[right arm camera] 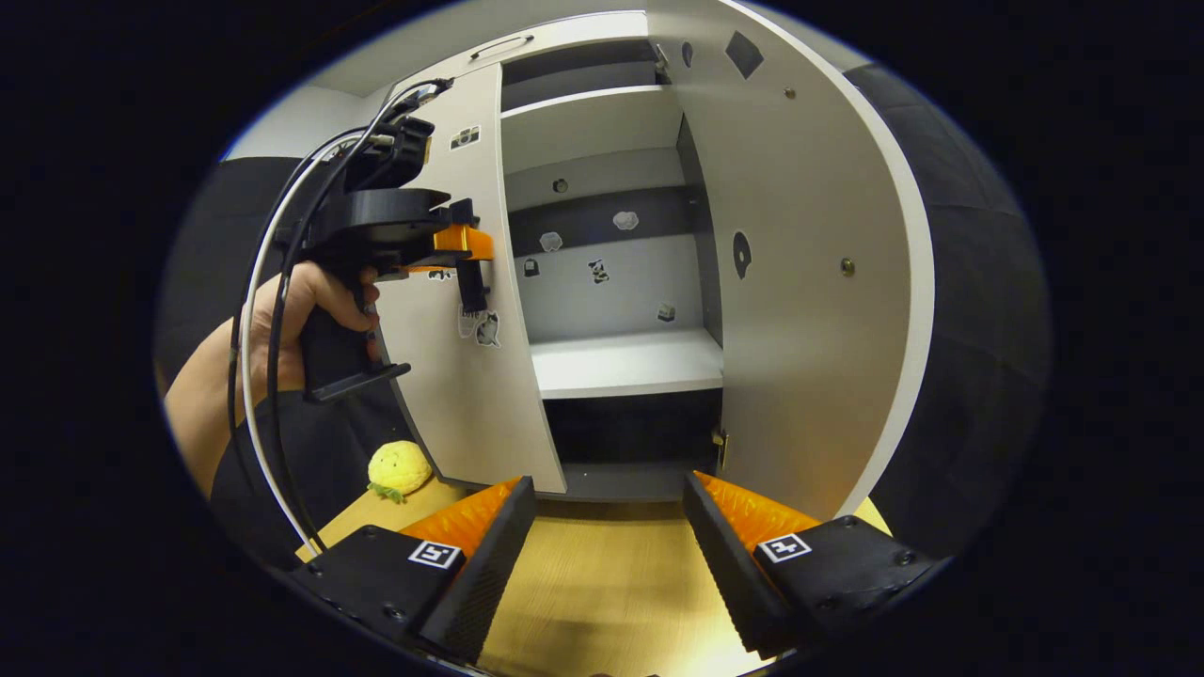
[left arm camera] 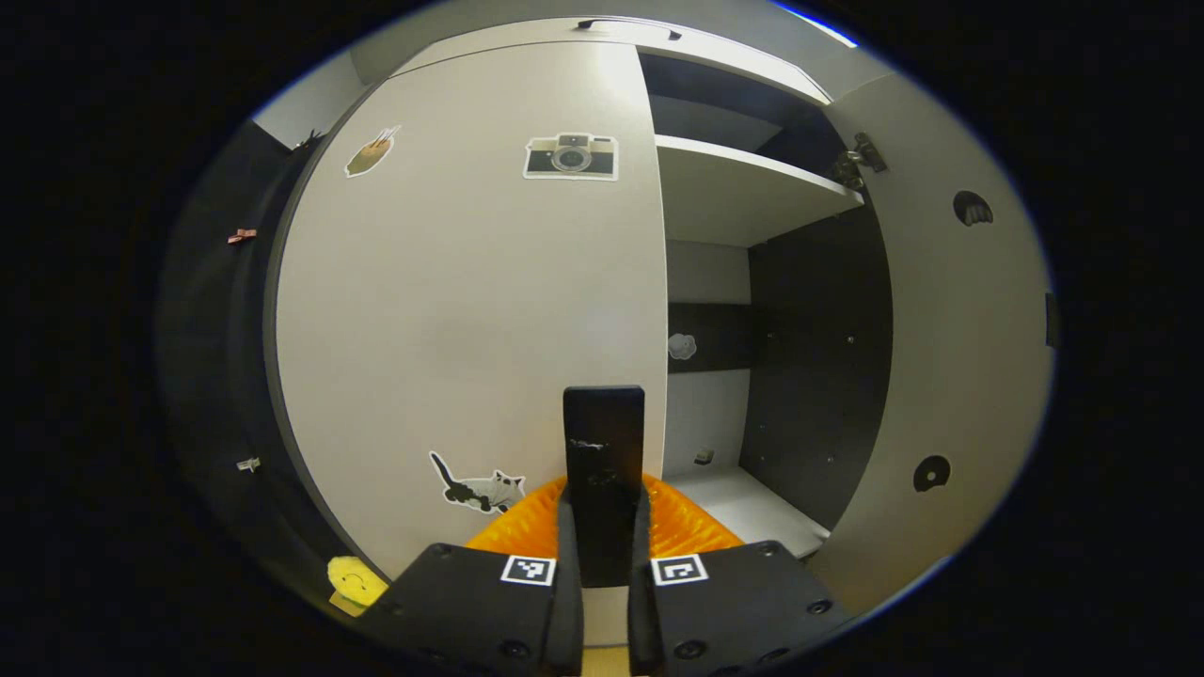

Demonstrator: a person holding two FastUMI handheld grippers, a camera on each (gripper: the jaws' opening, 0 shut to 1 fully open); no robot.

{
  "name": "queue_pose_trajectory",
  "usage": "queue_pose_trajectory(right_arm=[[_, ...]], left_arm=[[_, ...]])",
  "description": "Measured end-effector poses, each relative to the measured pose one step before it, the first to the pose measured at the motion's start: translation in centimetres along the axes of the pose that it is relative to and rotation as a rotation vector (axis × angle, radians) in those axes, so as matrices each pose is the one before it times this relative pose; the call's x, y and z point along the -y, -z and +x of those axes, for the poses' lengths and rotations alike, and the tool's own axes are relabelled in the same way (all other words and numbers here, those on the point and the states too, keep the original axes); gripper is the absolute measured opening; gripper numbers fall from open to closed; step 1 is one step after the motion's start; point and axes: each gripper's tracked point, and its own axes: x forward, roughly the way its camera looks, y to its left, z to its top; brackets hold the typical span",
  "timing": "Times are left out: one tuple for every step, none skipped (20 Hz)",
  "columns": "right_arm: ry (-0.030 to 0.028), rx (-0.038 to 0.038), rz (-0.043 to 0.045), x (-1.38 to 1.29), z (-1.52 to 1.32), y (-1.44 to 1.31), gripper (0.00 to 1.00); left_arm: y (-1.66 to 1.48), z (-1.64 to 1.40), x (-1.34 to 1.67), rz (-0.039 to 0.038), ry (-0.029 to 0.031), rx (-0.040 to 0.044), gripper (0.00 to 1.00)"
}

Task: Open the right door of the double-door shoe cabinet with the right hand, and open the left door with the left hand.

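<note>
The left door (left arm camera: 451, 310) of the white shoe cabinet carries camera and cat stickers. Its black handle (left arm camera: 604, 432) stands upright near the door's right edge. My left gripper (left arm camera: 603, 512) is shut on that handle, one finger on each side. In the right gripper view a hand holds the left gripper (right arm camera: 470, 277) against the left door (right arm camera: 470, 395); I cannot tell how far this door is from closed. The right door (right arm camera: 800, 282) (left arm camera: 950, 329) is swung wide open. My right gripper (right arm camera: 607, 484) is open and holds nothing, low in front of the open half.
Inside the open half are white shelves (right arm camera: 625, 362) (left arm camera: 743, 193) and a dark back panel with small stickers. A yellow plush toy (right arm camera: 399, 467) (left arm camera: 355, 580) lies by the left door's foot. A wooden surface (right arm camera: 611, 583) lies below the right gripper. Cables (right arm camera: 259, 376) hang from the left gripper.
</note>
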Motion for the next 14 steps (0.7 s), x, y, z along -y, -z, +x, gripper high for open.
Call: queue_pose_trajectory(right_arm=[[-0.00273,0.00011,-0.00416,-0.057,-0.034,0.02,0.99],[0.0008,-0.00091,-0.00842,-0.001,-0.013,0.047,0.99],[0.00057,-0.00041,-0.00735,0.025,-0.061,-0.016,0.99],[0.0005,0.00033,-0.00285,-0.031,-0.052,-0.066,0.98],[0.00025,0.00195,-0.00029,0.133,-0.124,-0.082,0.98],[0.00134,0.00168,-0.00073,0.092,-0.041,-0.117,0.99],[0.00258,0.0019,-0.00264,0.102,0.11,-0.172,0.99],[0.00227,0.00217,-0.00429,0.128,0.044,-0.128,0.99],[0.00331,0.00358,-0.00676,0.143,0.053,-0.23,0.98],[0.00616,0.00324,-0.0084,0.185,0.012,-0.258,0.98],[0.00865,0.0061,-0.00865,0.225,-0.277,-0.267,0.98],[0.01109,0.00771,-0.00598,-0.036,-0.316,-0.15,0.98],[0.01033,0.00733,-0.00258,-0.195,-0.598,-0.248,0.99],[0.00926,0.00509,0.00033,-0.007,-0.194,-0.137,0.98]], left_arm=[[0.065,-0.044,0.001,-0.00548,0.00307,-0.00028,0.19],[-0.071,0.003,0.004,-0.01142,0.00205,0.0032,0.17],[0.021,-0.1,-0.015,-0.00574,0.00154,0.00018,0.16],[-0.019,-0.046,-0.055,-0.00598,0.0002,0.00012,0.15],[0.057,-0.083,-0.021,-0.00862,0.00089,-0.00011,0.15],[-0.051,-0.151,0.024,-0.00655,0.00248,0.00007,0.15],[0.08,-0.177,-0.026,-0.00733,0.00361,0.00265,0.15],[-0.017,-0.331,-0.037,-0.00413,0.00285,0.00304,0.15],[0.068,-0.309,-0.093,-0.00674,0.00233,0.00715,0.15],[-0.041,-0.369,-0.025,-0.00335,0.00352,0.00755,0.15],[0.045,-0.626,-0.048,-0.00138,0.0034,0.00553,0.15],[0.095,-0.647,-0.024,-0.00545,0.00299,0.00259,0.15],[-0.048,-0.548,-0.125,-0.00573,0.00443,0.00055,0.15],[0.008,-0.375,-0.14,-0.00542,0.00597,0.00011,0.15]])
